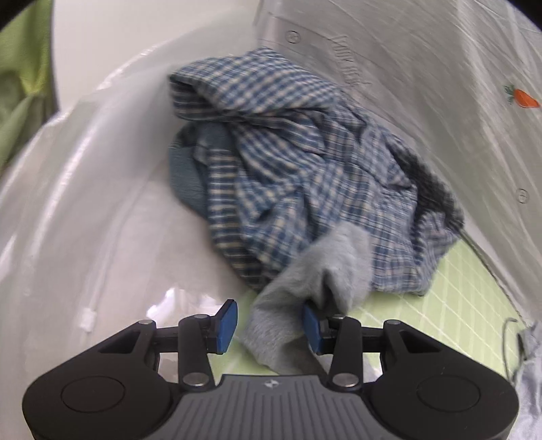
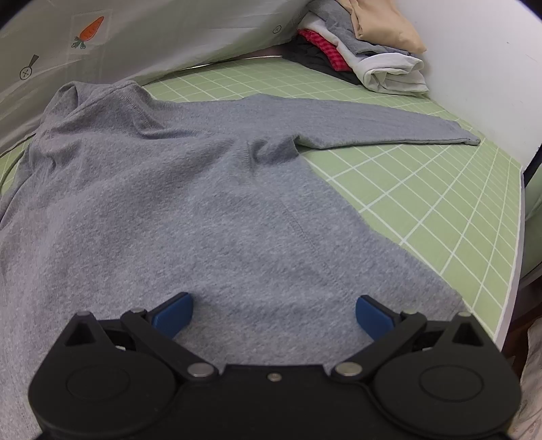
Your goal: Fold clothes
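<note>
Grey knit top [image 2: 189, 189] lies flat on green gridded mat [image 2: 423, 203], one sleeve stretched right. We hover the right gripper [image 2: 272, 313], fingers spread wide, over its near hem. Left gripper [image 1: 269, 323] half-parted around a limp grey cuff [image 1: 305, 287]; grip unclear. Crumpled blue plaid shirt [image 1: 298, 169] beyond.

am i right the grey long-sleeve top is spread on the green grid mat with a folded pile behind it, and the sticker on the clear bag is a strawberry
Nearly. The right wrist view shows the grey top spread on the green grid mat with the folded pile behind, but the sticker is a carrot, not a strawberry.
</note>
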`<state>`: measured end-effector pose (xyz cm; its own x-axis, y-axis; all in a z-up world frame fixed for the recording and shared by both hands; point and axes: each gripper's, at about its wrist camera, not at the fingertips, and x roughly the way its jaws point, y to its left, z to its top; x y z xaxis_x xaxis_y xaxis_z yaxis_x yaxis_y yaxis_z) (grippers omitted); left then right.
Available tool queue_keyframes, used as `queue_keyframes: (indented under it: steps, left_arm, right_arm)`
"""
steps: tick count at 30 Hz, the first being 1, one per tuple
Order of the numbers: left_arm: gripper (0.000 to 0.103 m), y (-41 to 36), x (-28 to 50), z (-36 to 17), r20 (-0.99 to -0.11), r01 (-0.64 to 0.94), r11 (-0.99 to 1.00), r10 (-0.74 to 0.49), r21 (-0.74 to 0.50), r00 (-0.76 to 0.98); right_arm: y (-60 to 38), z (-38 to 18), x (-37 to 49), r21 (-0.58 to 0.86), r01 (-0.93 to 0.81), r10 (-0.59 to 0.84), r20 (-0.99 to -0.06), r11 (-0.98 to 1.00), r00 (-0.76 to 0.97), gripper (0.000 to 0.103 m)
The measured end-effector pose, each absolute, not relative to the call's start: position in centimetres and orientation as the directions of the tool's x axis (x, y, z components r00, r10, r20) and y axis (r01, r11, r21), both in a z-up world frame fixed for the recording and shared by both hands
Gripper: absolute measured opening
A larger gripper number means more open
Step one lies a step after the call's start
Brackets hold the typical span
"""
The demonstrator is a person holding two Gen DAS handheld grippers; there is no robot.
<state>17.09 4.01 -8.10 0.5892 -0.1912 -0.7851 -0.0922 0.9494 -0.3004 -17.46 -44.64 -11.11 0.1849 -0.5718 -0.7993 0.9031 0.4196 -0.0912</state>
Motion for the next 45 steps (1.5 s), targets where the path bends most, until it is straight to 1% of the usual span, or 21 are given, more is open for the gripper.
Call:
queue_keyframes:
  steps: [2,5,8,10,11,12,14,19,22,27,31,34,38,40,41,43,45]
  left_arm:
    - [0.045,3.2,17.3,-8.5,-0.787,-0.068,0.948,-0.218,-0.312,0.577]
    - [0.045,2.1,17.8,-9.3,-0.802,-0.063,0.96,-0.19,-0.272,0.566]
    - [0.043,2.4,18.0,-9.6,-0.802,-0.098,0.947,-0.202,-0.307,0.562]
    - [0.035,2.8,17.8,-9.5,-0.8,-0.105,0.943,-0.204,-0.315,0.565]
    - [0.021,3.0,17.7,-9.4,-0.799,-0.105,0.944,-0.201,-0.312,0.567]
    - [0.013,3.2,17.6,-9.3,-0.798,-0.105,0.945,-0.198,-0.309,0.569]
    - [0.01,3.8,17.1,-8.9,-0.79,-0.102,0.942,-0.206,-0.32,0.577]
    - [0.01,4.6,13.5,-6.4,-0.785,-0.088,0.962,-0.155,-0.258,0.6]
    - [0.009,5.7,10.4,-4.9,-0.792,-0.121,0.95,-0.166,-0.288,0.588]
    - [0.009,7.7,5.2,-3.2,-0.808,-0.201,0.895,-0.238,-0.398,0.539]
    - [0.009,7.6,1.9,-3.2,-0.829,-0.224,0.88,-0.271,-0.419,0.489]
    - [0.01,5.5,0.5,-3.4,-0.846,-0.143,0.934,-0.221,-0.326,0.486]
    - [0.01,1.4,0.4,-4.0,-0.86,0.023,0.993,-0.115,-0.119,0.498]
    - [0.01,-0.3,0.7,-4.6,-0.857,0.092,0.994,-0.099,-0.061,0.506]
    - [0.011,-1.0,1.0,-5.0,-0.857,0.122,0.991,-0.111,-0.057,0.504]
    - [0.015,-2.4,1.6,-5.9,-0.86,0.179,0.98,-0.166,-0.089,0.482]
    - [0.027,-3.8,2.2,-7.1,-0.872,0.223,0.966,-0.217,-0.128,0.44]
  right_arm:
    - [-44.7,-11.1,-17.4,-0.088,0.903,-0.571,-0.799,0.419,0.187,0.103]
    - [-44.7,-11.1,-17.4,-0.088,0.903,-0.571,-0.799,0.421,0.188,0.103]
    - [-44.7,-11.1,-17.4,-0.087,0.903,-0.57,-0.8,0.421,0.189,0.103]
    - [-44.7,-11.1,-17.4,-0.083,0.904,-0.57,-0.799,0.42,0.191,0.103]
    - [-44.7,-11.1,-17.4,-0.081,0.905,-0.57,-0.799,0.418,0.192,0.103]
    - [-44.7,-11.2,-17.5,-0.079,0.905,-0.57,-0.798,0.417,0.194,0.103]
    - [-44.7,-11.2,-17.5,-0.074,0.906,-0.571,-0.797,0.416,0.197,0.103]
    - [-44.7,-11.4,-18.0,-0.055,0.902,-0.572,-0.789,0.428,0.224,0.103]
    - [-44.6,-11.5,-18.3,-0.05,0.893,-0.577,-0.779,0.448,0.246,0.103]
    - [-44.8,-11.6,-18.7,-0.04,0.87,-0.575,-0.765,0.492,0.29,0.103]
    - [-45.2,-11.6,-18.9,-0.036,0.841,-0.557,-0.764,0.54,0.325,0.103]
    - [-45.4,-11.7,-19.0,-0.033,0.827,-0.548,-0.763,0.561,0.342,0.103]
    - [-45.4,-11.6,-19.1,-0.032,0.815,-0.541,-0.763,0.579,0.354,0.103]
    - [-45.3,-11.6,-19.0,-0.038,0.814,-0.541,-0.765,0.58,0.35,0.103]
    - [-45.3,-11.6,-19.0,-0.039,0.814,-0.542,-0.764,0.579,0.349,0.103]
    - [-45.1,-11.6,-19.1,-0.04,0.815,-0.548,-0.759,0.578,0.352,0.103]
    - [-44.9,-11.7,-19.2,-0.042,0.816,-0.558,-0.75,0.577,0.356,0.103]
